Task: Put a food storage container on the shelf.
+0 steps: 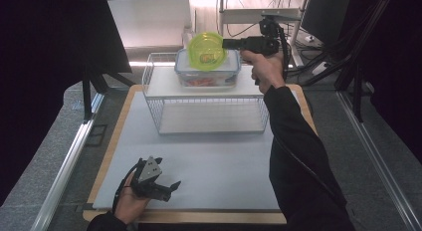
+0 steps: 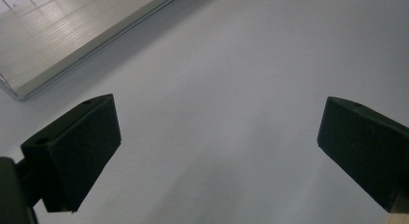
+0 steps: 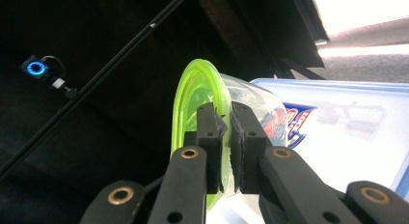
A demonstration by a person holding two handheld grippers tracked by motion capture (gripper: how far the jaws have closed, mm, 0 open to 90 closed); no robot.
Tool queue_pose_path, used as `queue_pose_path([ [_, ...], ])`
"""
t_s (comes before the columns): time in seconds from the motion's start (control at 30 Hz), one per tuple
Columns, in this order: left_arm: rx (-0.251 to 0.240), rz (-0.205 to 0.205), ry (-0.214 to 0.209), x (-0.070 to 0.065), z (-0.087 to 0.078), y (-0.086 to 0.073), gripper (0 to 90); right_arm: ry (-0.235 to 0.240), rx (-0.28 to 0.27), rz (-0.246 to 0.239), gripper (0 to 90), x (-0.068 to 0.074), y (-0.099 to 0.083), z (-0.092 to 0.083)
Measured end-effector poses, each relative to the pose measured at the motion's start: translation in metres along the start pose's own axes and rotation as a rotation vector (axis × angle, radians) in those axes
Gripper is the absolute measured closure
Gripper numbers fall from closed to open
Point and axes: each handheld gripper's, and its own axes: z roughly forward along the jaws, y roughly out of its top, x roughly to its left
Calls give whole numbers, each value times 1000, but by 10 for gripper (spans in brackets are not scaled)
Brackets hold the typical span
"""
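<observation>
Keep the squeeze tight and lift slowly so the green-lidded tub (image 1: 206, 51) does not slip. The right gripper (image 1: 228, 43) pinches its rim, holding it on its side above the clear box (image 1: 207, 74) on the far wire rack (image 1: 209, 111). The left gripper (image 1: 166, 187) rests open, near left.

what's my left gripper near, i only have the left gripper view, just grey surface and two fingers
Observer: The left gripper rests open at the near left of the table mat, holding nothing.
Operator: where's the other one
Observer: The right gripper is raised over the wire rack at the far end.
Operator: holding anything
Observer: Yes, its fingers pinch the rim of a green-lidded cup, tipped sideways above a clear lidded box on the rack.
</observation>
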Motion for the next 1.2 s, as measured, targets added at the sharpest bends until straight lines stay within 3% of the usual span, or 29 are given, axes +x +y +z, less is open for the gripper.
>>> queue_pose_path([
  [0.27, 0, 1, -4, 0, 0, 0, 13, -19, -24, 59, 832, -14, 10, 10],
  [0.47, 4, 5, -6, 0, 1, 0, 14, -106, -44, 57, 772, -19, 13, 14],
  [0.67, 9, 7, -7, 0, 1, -1, 15, -151, -52, 54, 738, -22, 13, 19],
  [1.2, 17, 17, -12, -1, 2, -1, 16, -168, -59, 73, 682, -26, 10, 30],
])
